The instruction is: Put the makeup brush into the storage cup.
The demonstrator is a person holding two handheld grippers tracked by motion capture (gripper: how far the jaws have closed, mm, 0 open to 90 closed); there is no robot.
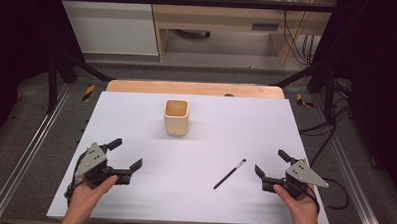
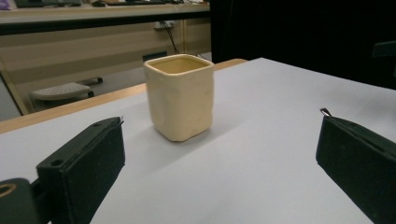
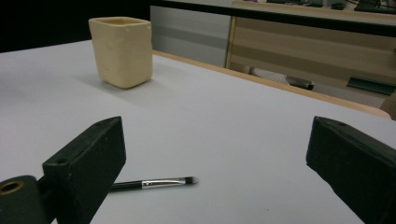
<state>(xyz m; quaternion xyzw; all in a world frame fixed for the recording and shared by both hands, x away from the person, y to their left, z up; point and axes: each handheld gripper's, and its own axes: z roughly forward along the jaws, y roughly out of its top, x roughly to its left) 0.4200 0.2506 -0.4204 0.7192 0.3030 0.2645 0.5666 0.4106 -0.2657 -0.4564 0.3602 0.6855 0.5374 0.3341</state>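
Both my grippers, left [image 1: 127,154] and right [image 1: 270,163], have jaws wide open, holding nothing; makeup brush [image 1: 230,173] lies near the right, cup [image 1: 176,117] stands beyond.

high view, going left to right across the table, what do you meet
left gripper → cream square cup → small black makeup brush → right gripper

I hold the black left tongs [image 1: 126,153] near-left and the black right tongs [image 1: 271,162] near-right, both low, jaws spread wide, nothing between them.
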